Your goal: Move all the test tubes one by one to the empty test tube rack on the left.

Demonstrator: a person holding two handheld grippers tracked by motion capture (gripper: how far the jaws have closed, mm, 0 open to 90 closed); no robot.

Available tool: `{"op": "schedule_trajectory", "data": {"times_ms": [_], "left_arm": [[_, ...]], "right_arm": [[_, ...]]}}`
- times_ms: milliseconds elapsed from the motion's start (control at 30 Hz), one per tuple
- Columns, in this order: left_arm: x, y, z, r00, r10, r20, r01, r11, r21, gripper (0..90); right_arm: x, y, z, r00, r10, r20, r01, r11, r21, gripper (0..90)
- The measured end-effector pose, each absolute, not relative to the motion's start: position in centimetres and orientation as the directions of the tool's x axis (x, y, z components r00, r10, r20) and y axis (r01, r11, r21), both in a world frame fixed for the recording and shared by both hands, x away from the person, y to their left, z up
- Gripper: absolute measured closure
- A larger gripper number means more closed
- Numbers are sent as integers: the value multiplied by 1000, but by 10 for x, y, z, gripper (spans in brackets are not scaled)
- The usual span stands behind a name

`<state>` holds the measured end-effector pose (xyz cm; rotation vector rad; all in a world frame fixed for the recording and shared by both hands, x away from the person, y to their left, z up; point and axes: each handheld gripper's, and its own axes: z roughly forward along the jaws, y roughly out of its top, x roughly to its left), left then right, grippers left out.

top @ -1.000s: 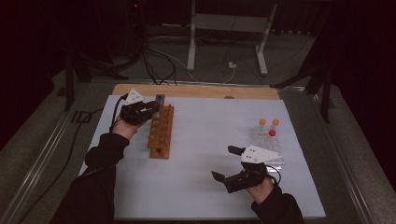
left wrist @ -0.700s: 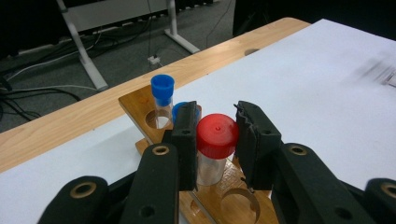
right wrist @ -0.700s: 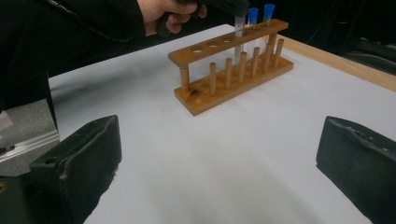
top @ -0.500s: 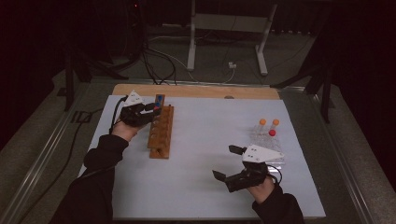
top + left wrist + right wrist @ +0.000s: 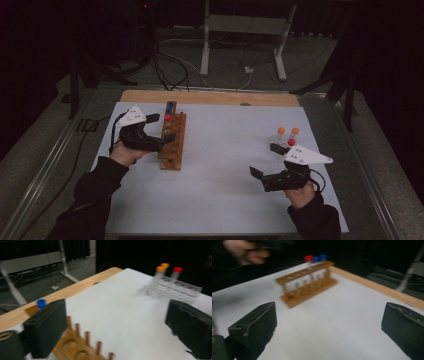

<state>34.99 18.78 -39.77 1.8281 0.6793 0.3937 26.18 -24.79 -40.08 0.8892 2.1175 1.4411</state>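
1. A white sheet (image 5: 225, 175) covers the table, and a strip of pale wood (image 5: 210, 97) shows along its far edge. The room around it is dark, with black cables (image 5: 167, 62) on the floor and a white metal stand (image 5: 240, 35) behind the table.
2. A wooden tube rack (image 5: 172, 142) stands on the left half of the sheet. It has round holes in its top board and thin dowel posts along its sides. At its far end sit a red-capped tube (image 5: 167, 118) and a blue-capped tube (image 5: 171, 106).
3. A clear plastic rack (image 5: 285, 145) stands on the right half, well apart from the wooden one. It holds two orange-capped tubes (image 5: 281, 131) and one red-capped one (image 5: 291, 142).
4. The left gripper (image 5: 161, 132) sits just beside the wooden rack, at its left side. Its blocky black jaws are spread wide with nothing between them.
5. The right gripper (image 5: 264, 161) is near the front right of the sheet, just in front of the clear rack. Its jaws are also wide apart and hold nothing.
6. Each gripper carries a grey three-cornered plate on top.
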Motion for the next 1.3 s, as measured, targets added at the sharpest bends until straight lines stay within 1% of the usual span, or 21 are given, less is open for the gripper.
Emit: {"op": "schedule_trajectory", "data": {"times_ms": [100, 133, 167, 200, 433, 467, 500, 567, 667, 700, 733, 767, 800, 900, 1233, 1300], "left_arm": [[333, 186, -398, 800, 597, -59, 251, -244, 937, 29], [328, 185, -399, 808, 586, -62, 248, -242, 938, 27], [324, 184, -399, 813, 578, -63, 245, -241, 939, 26], [314, 182, -401, 824, 563, -64, 238, -240, 941, 26], [290, 174, -408, 851, 521, -68, 217, -230, 949, 25], [290, 174, -408, 851, 521, -68, 217, -230, 949, 25], [288, 173, -409, 850, 522, -65, 215, -234, 948, 25], [285, 171, -412, 856, 513, -63, 213, -240, 947, 26], [282, 170, -414, 860, 506, -63, 213, -245, 946, 26], [281, 169, -414, 858, 510, -58, 210, -246, 946, 26], [280, 170, -414, 860, 506, -59, 208, -243, 947, 26], [280, 170, -414, 863, 502, -63, 210, -241, 948, 26], [280, 170, -415, 861, 506, -59, 209, -244, 947, 26], [280, 169, -417, 860, 507, -63, 214, -247, 945, 26], [282, 169, -421, 862, 503, -59, 214, -256, 943, 26], [282, 168, -421, 863, 503, -56, 214, -263, 941, 26]], "right_arm": [[267, -266, -399, -650, 760, 1, 287, 244, 926, 1], [267, -266, -399, -650, 760, 1, 287, 244, 926, 1], [272, -279, -399, -617, 787, 5, 304, 232, 924, 1], [274, -285, -400, -604, 797, 4, 310, 230, 922, 1], [288, -321, -414, -512, 858, 27, 367, 190, 910, 2], [290, -324, -417, -494, 869, 31, 381, 184, 906, 32], [290, -324, -417, -494, 869, 31, 381, 184, 906, 32], [295, -334, -427, -444, 894, 58, 413, 147, 899, 112], [301, -338, -438, -429, 902, 50, 443, 162, 882, 168], [302, -339, -441, -426, 904, 46, 454, 169, 875, 202], [304, -340, -445, -422, 906, 30, 463, 187, 866, 266], [304, -340, -445, -422, 906, 30, 463, 187, 866, 266], [307, -339, -451, -412, 911, 3, 480, 214, 851, 364], [312, -338, -457, -407, 914, 7, 500, 217, 839, 487], [323, -331, -465, -404, 915, -7, 517, 235, 823, 684], [325, -330, -466, -404, 915, 6, 517, 223, 826, 702]]}}
